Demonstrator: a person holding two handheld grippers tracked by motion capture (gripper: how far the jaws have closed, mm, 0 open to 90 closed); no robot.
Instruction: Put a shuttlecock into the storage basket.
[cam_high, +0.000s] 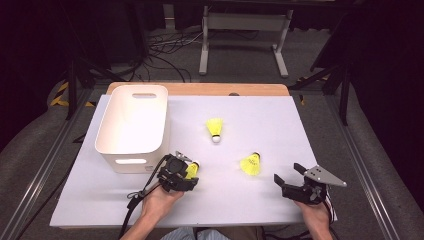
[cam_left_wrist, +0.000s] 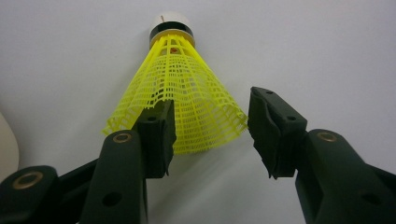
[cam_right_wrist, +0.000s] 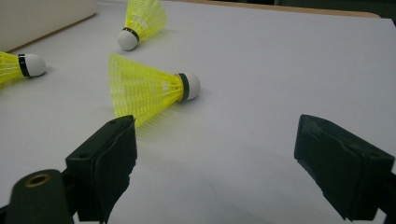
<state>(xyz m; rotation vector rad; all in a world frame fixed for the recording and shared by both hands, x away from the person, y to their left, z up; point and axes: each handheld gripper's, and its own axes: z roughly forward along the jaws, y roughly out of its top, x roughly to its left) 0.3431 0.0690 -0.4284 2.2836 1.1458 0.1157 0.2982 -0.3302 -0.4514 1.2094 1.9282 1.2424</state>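
Note:
Three yellow shuttlecocks with white cork tips lie on the white table. My left gripper is open at the nearest one. Its mesh skirt lies between the jaws, the left jaw overlaps the skirt's edge, and the cork points away. My right gripper stands open and holds nothing, right of the second shuttlecock, which lies on its side a short way ahead of the jaws. The third shuttlecock lies farther back, mid-table.
A white plastic bin with handle slots stands at the table's left, just beyond my left gripper. Beyond the table's far edge are a white desk frame and floor cables.

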